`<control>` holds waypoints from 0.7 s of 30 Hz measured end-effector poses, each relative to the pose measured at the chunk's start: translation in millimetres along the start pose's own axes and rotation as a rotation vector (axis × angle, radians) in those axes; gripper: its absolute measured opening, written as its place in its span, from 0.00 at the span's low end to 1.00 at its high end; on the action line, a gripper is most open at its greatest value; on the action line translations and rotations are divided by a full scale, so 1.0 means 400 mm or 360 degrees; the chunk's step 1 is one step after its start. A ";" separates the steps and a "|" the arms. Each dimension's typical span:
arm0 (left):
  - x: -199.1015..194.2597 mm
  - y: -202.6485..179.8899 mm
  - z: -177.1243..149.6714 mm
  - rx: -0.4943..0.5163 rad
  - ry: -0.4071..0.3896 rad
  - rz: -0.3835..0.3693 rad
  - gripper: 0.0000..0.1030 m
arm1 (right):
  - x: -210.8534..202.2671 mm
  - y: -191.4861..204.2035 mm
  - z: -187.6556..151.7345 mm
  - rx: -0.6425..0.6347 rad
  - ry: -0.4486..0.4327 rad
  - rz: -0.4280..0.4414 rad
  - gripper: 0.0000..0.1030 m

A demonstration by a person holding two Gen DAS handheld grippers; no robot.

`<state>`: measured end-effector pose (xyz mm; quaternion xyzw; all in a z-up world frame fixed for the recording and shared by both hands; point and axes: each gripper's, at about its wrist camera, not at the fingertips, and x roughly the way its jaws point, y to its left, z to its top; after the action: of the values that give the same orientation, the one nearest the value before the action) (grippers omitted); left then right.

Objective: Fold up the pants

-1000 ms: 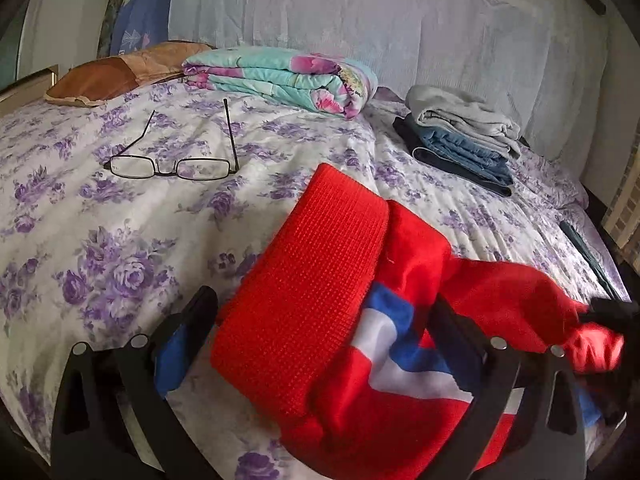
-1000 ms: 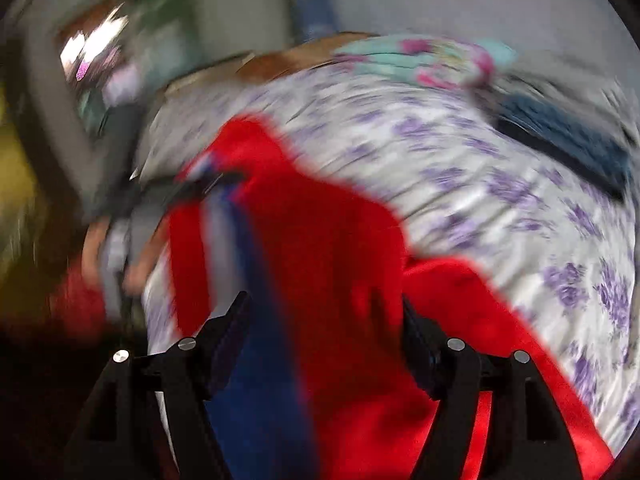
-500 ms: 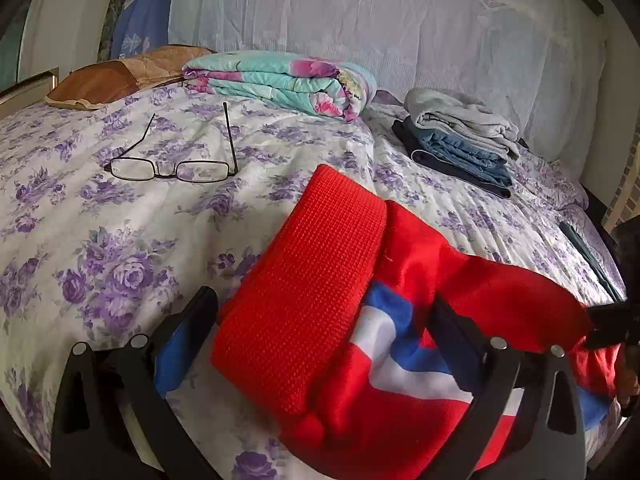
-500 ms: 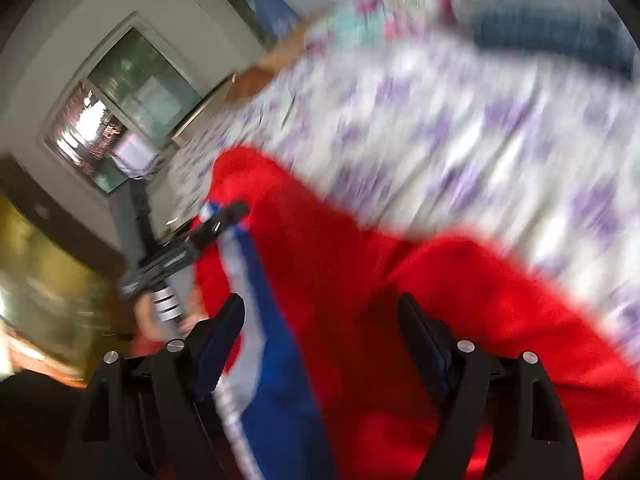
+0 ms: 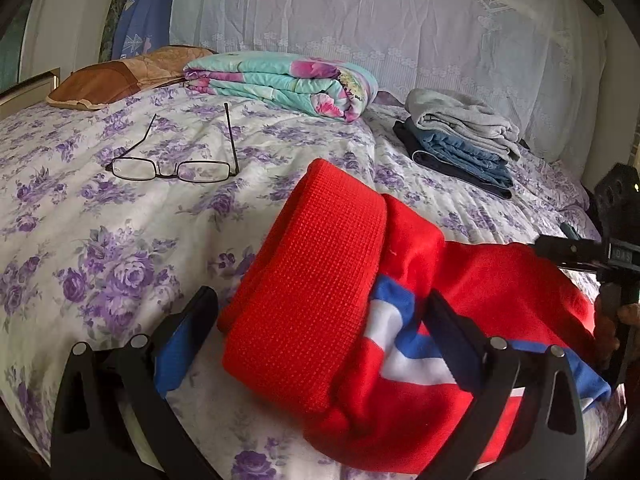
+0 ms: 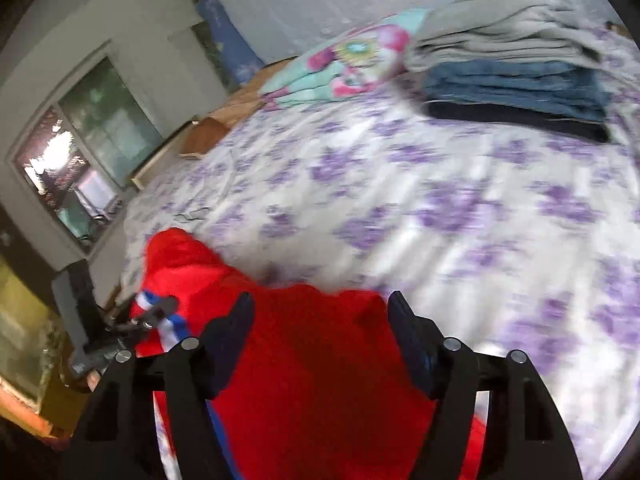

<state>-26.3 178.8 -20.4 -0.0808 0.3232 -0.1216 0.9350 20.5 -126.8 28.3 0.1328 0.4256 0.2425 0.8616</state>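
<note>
Red pants [image 5: 320, 280] with a blue and white side stripe lie bunched on the floral bed sheet [image 5: 120, 220], waistband toward the headboard. My left gripper [image 5: 320, 312] is open, its jaws wide on either side of the waistband end. My right gripper [image 6: 320, 320] is open just above the red cloth [image 6: 320, 380], which lies between its jaws; it also shows at the right edge of the left wrist view [image 5: 580, 252]. The left gripper appears at the lower left of the right wrist view [image 6: 156, 312].
Black-rimmed glasses [image 5: 172, 164] lie on the sheet at the left. A folded floral quilt [image 5: 288, 80] and a brown pillow [image 5: 120, 76] sit at the back. A stack of folded grey and blue clothes [image 5: 460, 140] lies at the back right.
The right gripper has swung and dropped toward the bed, laying the raised pant end down flat. The left gripper has stayed put.
</note>
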 end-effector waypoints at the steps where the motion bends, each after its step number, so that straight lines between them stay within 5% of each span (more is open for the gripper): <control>1: 0.000 0.000 0.000 0.0000 0.0000 0.0000 0.96 | -0.024 -0.010 -0.009 -0.0006 -0.0006 -0.0026 0.68; 5: 0.002 0.002 0.004 -0.0020 0.0022 0.0017 0.96 | -0.084 -0.015 -0.025 -0.0060 -0.0091 -0.0093 0.56; 8: 0.000 0.011 0.031 -0.0035 0.0063 0.0053 0.96 | -0.067 0.053 -0.033 -0.0301 -0.0100 -0.0204 0.48; 11: 0.011 0.018 0.059 0.0014 0.0122 0.0135 0.96 | -0.038 0.104 -0.049 -0.0469 -0.0061 -0.0217 0.47; 15: 0.045 0.052 0.067 -0.0054 0.0250 0.0050 0.96 | 0.073 0.073 -0.083 -0.0436 0.0203 -0.0253 0.52; 21: -0.028 0.068 0.079 -0.0152 0.0124 -0.0012 0.96 | 0.062 0.067 -0.084 -0.0424 0.0183 -0.0220 0.65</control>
<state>-10.3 210.0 4.3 -0.1217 0.3645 -0.1128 0.9163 -1.6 -90.2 3.0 -0.0264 0.4463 0.2442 0.8605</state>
